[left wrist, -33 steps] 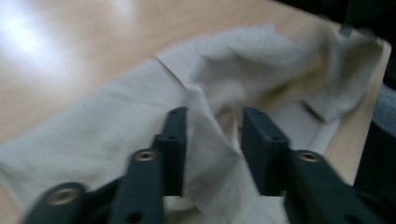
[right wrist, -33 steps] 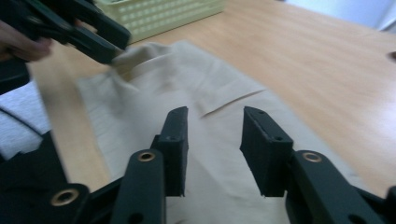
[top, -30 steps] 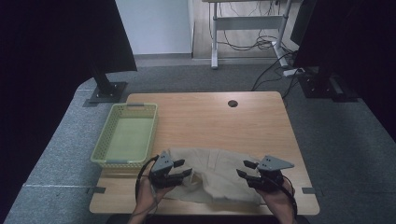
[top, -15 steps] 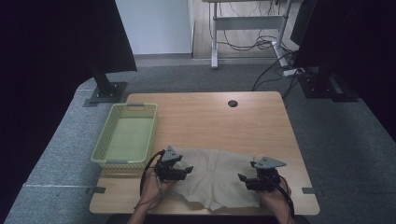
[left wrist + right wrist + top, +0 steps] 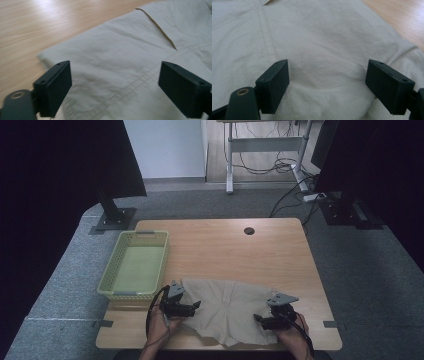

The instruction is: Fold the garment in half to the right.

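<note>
- Beige shorts (image 5: 227, 307) lie spread at table's (image 5: 225, 245) near edge, beside basket (image 5: 135, 265).
- Left gripper (image 5: 192, 306), right gripper (image 5: 260, 319): jaws just opening, spread wide above cloth, gripping nothing, probably having let it settle flat.

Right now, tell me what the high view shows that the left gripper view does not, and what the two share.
High view alone: the yellow-green basket standing left of the garment, the right gripper at the cloth's right side, the person's hands, the grey floor and the desk legs beyond. Left gripper view alone: close detail of the beige garment, with its stitched seams and a pocket slit. Shared: the garment lying on the wooden table, and the left gripper, whose jaws have just been opening and stand apart over the cloth.
</note>
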The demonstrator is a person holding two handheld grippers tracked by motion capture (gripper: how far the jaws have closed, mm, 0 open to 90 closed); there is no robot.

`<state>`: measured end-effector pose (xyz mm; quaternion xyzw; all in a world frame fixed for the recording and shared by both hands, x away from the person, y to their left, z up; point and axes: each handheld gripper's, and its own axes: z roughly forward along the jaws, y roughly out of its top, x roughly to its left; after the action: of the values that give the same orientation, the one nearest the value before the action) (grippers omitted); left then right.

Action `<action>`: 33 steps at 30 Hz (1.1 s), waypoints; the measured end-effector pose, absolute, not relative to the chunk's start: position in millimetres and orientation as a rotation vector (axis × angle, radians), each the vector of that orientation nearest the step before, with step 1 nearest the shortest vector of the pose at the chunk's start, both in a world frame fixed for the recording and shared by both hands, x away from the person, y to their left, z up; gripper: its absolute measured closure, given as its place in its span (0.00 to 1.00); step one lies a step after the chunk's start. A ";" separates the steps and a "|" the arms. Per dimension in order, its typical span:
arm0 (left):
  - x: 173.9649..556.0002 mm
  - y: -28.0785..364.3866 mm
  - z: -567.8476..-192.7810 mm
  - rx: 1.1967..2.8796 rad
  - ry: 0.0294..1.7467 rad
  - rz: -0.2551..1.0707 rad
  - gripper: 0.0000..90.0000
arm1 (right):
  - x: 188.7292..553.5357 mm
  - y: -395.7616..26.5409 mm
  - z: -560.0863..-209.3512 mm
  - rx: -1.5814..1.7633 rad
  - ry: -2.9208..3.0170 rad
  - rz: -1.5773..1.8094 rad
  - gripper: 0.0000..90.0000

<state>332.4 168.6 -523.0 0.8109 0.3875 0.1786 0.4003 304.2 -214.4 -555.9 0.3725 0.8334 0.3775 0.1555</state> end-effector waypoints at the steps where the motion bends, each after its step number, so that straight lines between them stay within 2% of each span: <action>1: 331.7 171.4 -523.2 2.044 0.998 0.450 0.11 | 304.0 -214.6 -556.4 1.068 2.387 1.083 0.21; 15: 329.4 185.7 -554.3 2.072 1.134 0.466 0.09 | 303.1 -216.4 -559.1 1.067 2.388 1.108 0.20; 28: 327.7 182.2 -555.2 2.098 1.115 0.496 0.12 | 302.8 -213.1 -549.6 1.079 2.365 1.126 0.15; 33: 325.7 181.6 -554.9 2.096 1.103 0.493 0.16 | 308.2 -198.6 -538.3 1.062 2.365 1.149 0.11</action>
<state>325.7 181.6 -554.9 0.8105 0.4264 0.1907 0.3535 308.2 -198.6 -538.3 0.3700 0.8243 0.4005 0.1522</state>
